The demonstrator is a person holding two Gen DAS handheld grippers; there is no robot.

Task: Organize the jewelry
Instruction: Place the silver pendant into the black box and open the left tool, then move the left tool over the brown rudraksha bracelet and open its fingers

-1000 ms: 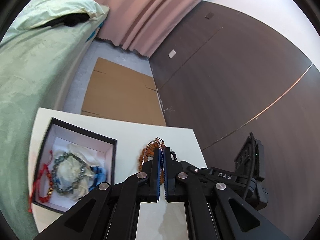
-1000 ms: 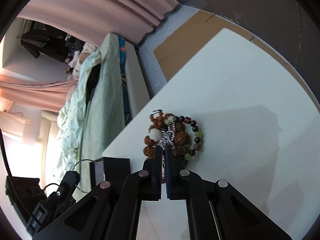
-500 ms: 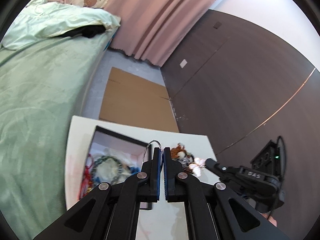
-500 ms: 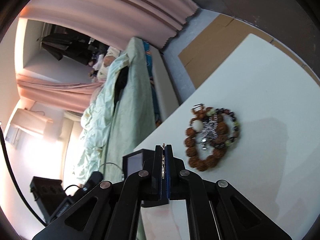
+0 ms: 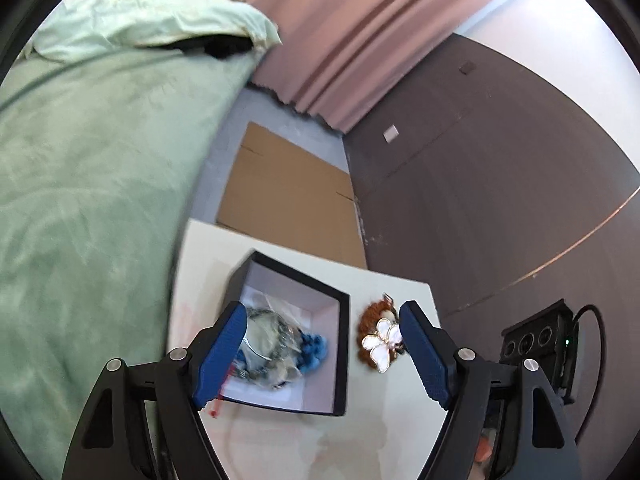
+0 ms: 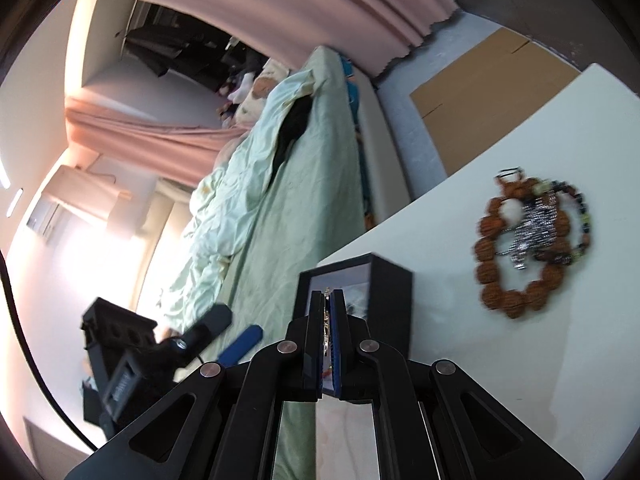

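Note:
A black jewelry box (image 5: 338, 344) with a white lining stands open on the white table (image 5: 392, 432). It holds a grey bead bracelet (image 5: 276, 332), something blue and a red cord. My left gripper (image 5: 320, 354) is open wide above the box and holds nothing. A white flower-shaped piece (image 5: 382, 342) hangs in front of a brown bead bracelet (image 5: 370, 312) right of the box. My right gripper (image 6: 327, 340) is shut on a thin gold-coloured piece of jewelry, just short of the box (image 6: 392, 288). The brown bead bracelet (image 6: 516, 300), a dark bead bracelet and a silver piece lie together on the table (image 6: 460, 340).
A bed with a green cover (image 5: 88, 184) runs along the table's left side. Flat cardboard (image 5: 288, 196) lies on the floor beyond the table, by a dark wall (image 5: 500, 184) and pink curtains (image 5: 344, 48). The other gripper's body (image 5: 540, 344) shows at the right.
My left gripper has opened and the thin ring it held is gone from its fingers. My right gripper has lifted a piece off the pile and moved left to the box.

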